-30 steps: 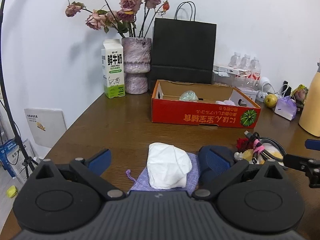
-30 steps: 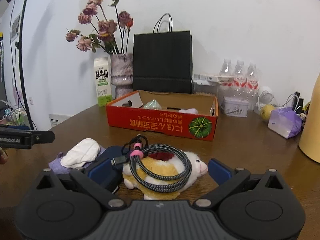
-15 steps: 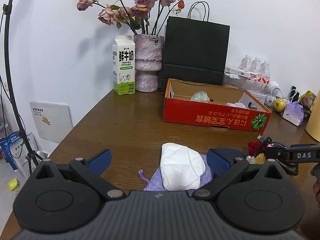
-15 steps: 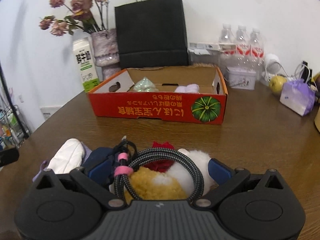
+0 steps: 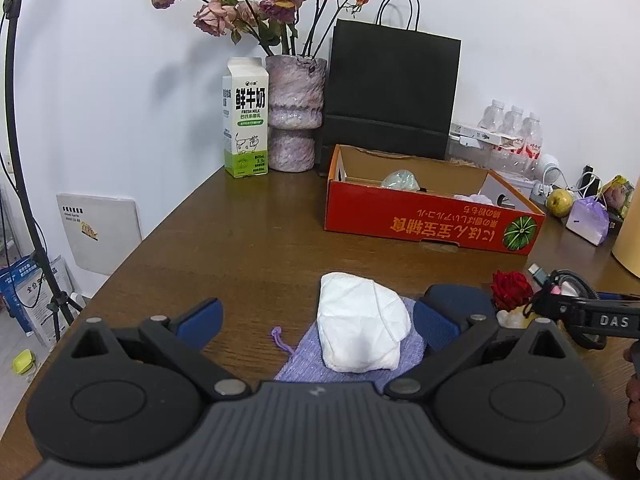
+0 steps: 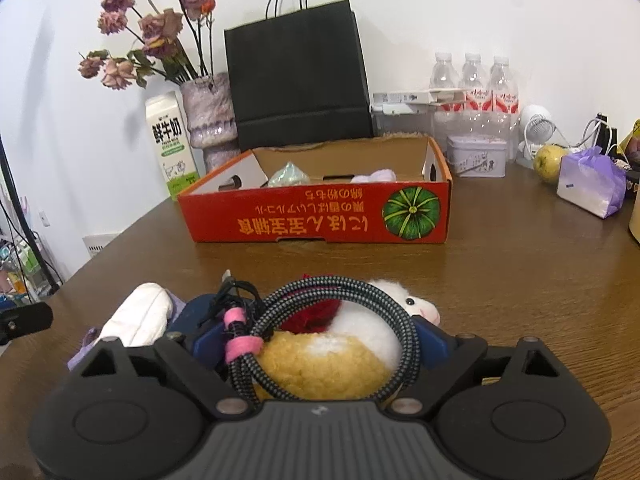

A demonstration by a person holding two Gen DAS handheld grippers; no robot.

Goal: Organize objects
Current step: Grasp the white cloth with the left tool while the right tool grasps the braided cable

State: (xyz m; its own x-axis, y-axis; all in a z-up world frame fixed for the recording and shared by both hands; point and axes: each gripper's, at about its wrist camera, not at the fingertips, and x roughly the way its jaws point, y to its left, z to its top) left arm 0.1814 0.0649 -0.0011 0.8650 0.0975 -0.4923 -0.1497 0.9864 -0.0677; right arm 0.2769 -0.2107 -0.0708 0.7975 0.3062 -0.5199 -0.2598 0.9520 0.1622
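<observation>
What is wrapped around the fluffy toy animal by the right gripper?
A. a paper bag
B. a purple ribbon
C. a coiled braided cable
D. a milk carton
C: a coiled braided cable with a pink tie loops over the plush toy, which lies between the closing jaws of the right gripper.

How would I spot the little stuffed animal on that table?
Find the red cardboard box on the brown table; the plush toy lies nearer than it. It is the only fluffy yellow-and-white thing there, with a coiled braided cable draped over it.
</observation>
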